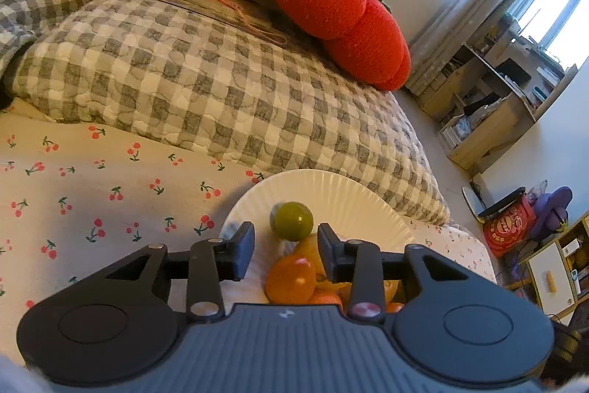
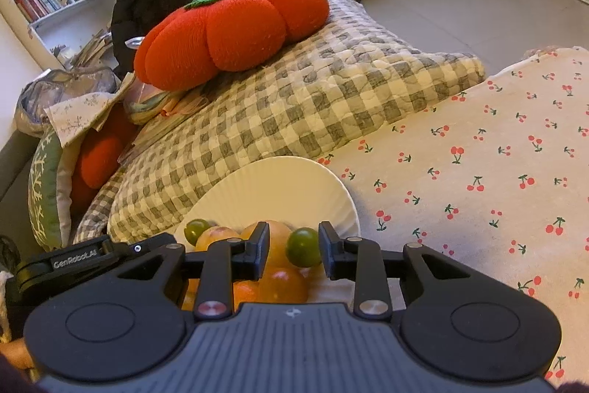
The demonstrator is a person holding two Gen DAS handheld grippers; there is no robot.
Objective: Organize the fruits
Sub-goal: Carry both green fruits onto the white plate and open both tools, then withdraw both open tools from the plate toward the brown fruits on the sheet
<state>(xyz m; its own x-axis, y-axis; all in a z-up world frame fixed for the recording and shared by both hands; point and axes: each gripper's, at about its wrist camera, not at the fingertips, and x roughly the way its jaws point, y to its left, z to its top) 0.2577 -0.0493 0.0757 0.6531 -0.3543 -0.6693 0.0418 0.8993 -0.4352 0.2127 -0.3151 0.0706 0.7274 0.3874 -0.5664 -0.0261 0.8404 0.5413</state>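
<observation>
I count one white plate point(image 2: 294, 183) on the cherry-print bed point(image 2: 478, 150), carrying two green fruits point(image 2: 303, 247) and at least four orange ones point(image 2: 283, 284), heaped at the plate's six o'clock edge. My left tongs point(image 1: 285, 253) hang released over the pile. My right tongs point(image 2: 293, 251) bracket one green fruit, pads not pressing it.

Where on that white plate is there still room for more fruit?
The far half of the plate, toward the checked quilt, is bare. The near part is crowded with oranges and two green fruits. The cherry-print sheet beside it is also free.
</observation>
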